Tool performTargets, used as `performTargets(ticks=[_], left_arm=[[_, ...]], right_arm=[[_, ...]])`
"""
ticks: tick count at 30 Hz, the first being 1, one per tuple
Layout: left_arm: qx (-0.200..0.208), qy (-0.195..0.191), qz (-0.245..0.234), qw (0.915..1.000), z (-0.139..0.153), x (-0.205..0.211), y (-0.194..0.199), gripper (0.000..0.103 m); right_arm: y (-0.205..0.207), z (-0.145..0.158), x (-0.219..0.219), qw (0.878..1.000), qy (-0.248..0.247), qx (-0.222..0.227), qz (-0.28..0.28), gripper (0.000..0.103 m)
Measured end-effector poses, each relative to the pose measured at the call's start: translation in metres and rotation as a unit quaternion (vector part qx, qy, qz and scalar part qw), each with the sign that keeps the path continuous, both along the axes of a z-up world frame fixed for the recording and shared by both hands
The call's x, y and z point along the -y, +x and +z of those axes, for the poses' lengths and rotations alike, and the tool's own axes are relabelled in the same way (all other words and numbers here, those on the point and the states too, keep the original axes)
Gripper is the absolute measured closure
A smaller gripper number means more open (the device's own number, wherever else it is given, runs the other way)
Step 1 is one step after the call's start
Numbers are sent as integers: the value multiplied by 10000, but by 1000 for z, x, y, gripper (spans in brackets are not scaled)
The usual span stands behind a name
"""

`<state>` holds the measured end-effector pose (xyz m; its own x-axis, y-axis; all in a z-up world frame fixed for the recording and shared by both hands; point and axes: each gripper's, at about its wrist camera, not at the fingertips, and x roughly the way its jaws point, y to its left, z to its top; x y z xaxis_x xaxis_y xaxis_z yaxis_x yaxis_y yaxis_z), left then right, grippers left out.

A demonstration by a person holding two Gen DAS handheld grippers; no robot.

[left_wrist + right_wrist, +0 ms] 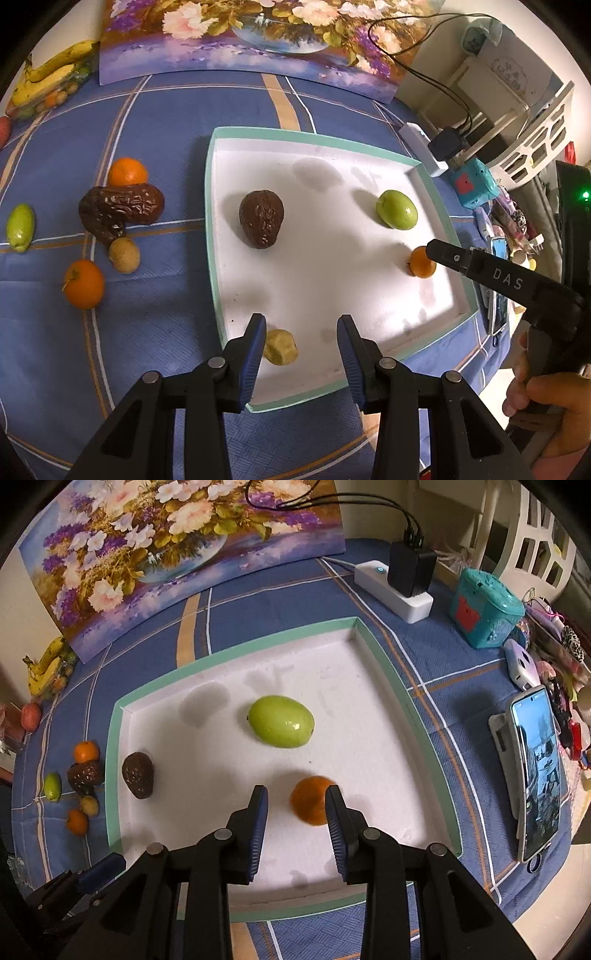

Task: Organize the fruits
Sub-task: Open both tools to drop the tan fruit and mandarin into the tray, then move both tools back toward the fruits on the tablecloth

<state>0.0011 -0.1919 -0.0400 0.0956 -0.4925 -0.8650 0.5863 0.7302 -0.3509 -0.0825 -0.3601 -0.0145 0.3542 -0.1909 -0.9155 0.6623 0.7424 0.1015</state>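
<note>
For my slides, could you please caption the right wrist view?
Open right gripper over the white tray, an orange by its fingers, green fruit beyond.

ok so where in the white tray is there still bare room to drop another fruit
The middle of the white tray with the mint rim, between the brown avocado and green mango, is bare; so is its far left corner. Its near edge is crowded: round orange, lumpy yellow fruit, both grippers.
</note>
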Motion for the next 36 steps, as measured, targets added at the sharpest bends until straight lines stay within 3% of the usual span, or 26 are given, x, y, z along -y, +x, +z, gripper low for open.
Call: performTargets(ticks=[7, 9, 10, 12, 15, 18, 22, 26, 36], left_arm=[[-12, 28, 224, 9997, 0, -8, 7, 60], [33, 82, 309, 9995, 1, -9, 9, 52], [57, 122, 368, 9992, 1, -10, 11, 40], [84, 220, 524, 9984, 0, -13, 13, 35], [148, 379, 774, 9962, -2, -18, 18, 27], [173, 473, 1033, 9934, -4, -25, 23, 20], [202, 542, 1329, 9894, -6, -37, 28, 5], [169, 586, 1533, 9863, -8, -44, 32, 2], [291, 779, 1766, 9808, -9, -58, 36, 0]], right_arm=[[0, 1, -1, 10000, -5, -5, 7, 70], [1, 1, -1, 10000, -6, -2, 9, 70], [1, 0, -1, 10000, -13, -2, 16, 70], [1, 0, -2, 10000, -44, -24, 32, 69], [2, -1, -3, 10000, -70, -39, 38, 43], [3, -1, -3, 9999, -80, -26, 85, 41], [5, -1, -5, 9998, -107, -42, 137, 31], [7, -2, -6, 9997, -169, -104, 157, 23], [7, -3, -7, 9995, -225, -120, 201, 20]])
